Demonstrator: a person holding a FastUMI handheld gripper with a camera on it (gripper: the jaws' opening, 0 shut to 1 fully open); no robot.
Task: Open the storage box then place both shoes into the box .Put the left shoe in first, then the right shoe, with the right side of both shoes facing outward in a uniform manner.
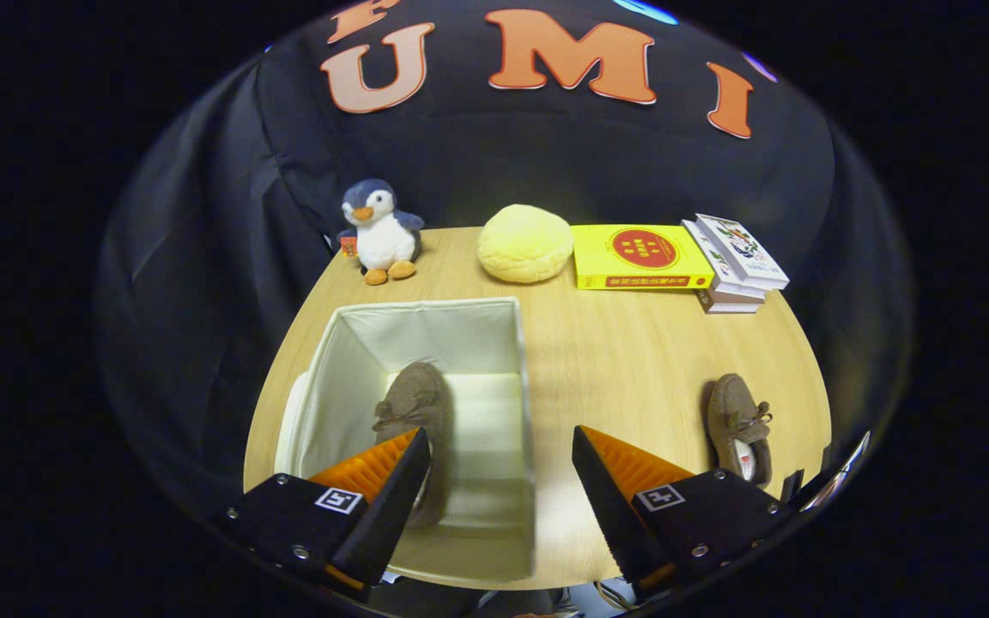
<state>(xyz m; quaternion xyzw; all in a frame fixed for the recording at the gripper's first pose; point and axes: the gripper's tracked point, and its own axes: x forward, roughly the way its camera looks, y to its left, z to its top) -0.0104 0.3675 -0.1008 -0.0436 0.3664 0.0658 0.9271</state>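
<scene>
The lone fisheye rode the gripper (501,446) — looking forward and steeply down over the bench (623,360), fairly close.

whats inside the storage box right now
One brown shoe lies inside the storage box, toe away from the open gripper. Its heel end is covered by a finger.

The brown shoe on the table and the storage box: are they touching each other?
Apart. The gripper view shows bare tabletop between the brown shoe and the storage box. The open gripper holds nothing.
</scene>
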